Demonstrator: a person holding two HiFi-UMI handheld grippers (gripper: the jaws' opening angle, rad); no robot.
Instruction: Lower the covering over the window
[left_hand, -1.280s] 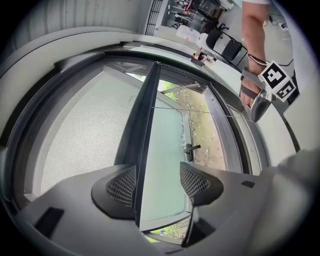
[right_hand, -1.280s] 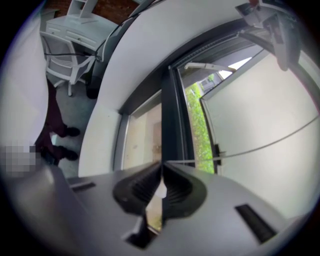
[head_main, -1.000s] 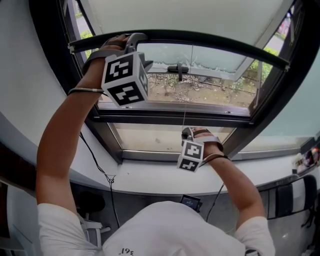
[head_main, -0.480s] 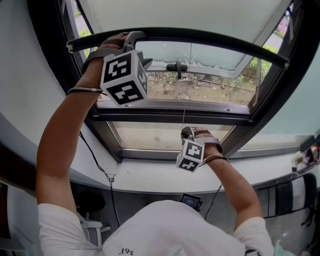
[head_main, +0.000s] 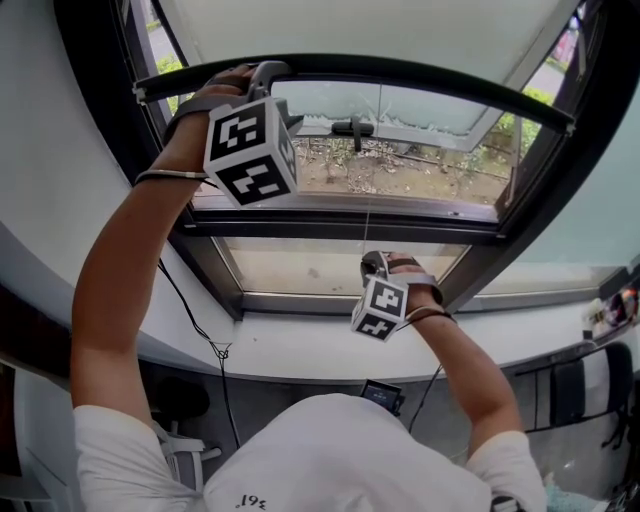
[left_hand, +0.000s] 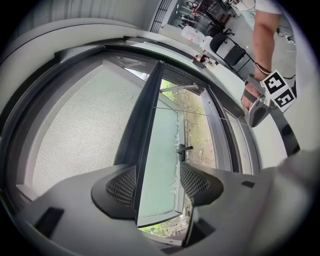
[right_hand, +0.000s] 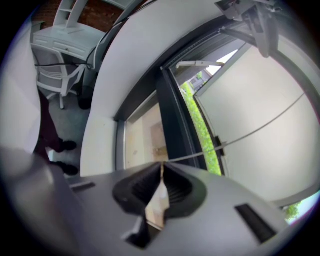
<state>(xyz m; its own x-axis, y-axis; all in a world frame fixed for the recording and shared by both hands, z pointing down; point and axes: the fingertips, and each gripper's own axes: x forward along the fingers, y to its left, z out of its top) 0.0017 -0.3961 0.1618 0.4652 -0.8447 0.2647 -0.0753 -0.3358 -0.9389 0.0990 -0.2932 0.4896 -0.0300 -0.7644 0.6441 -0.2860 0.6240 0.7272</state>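
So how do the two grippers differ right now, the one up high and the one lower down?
The left gripper is raised high at the blind's dark bottom bar. The right gripper sits lower, near the white sill. The left gripper's jaws stand wide apart around the bar, while the right gripper's are pinched shut on a thin cord. Both carry a cube with square markers.

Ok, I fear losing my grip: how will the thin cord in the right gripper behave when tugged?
The cord is thin, so probably limp and very light; it looks straight only because it runs taut from the right gripper. Pinched between closed pads, so thin a line could slip under a hard tug.
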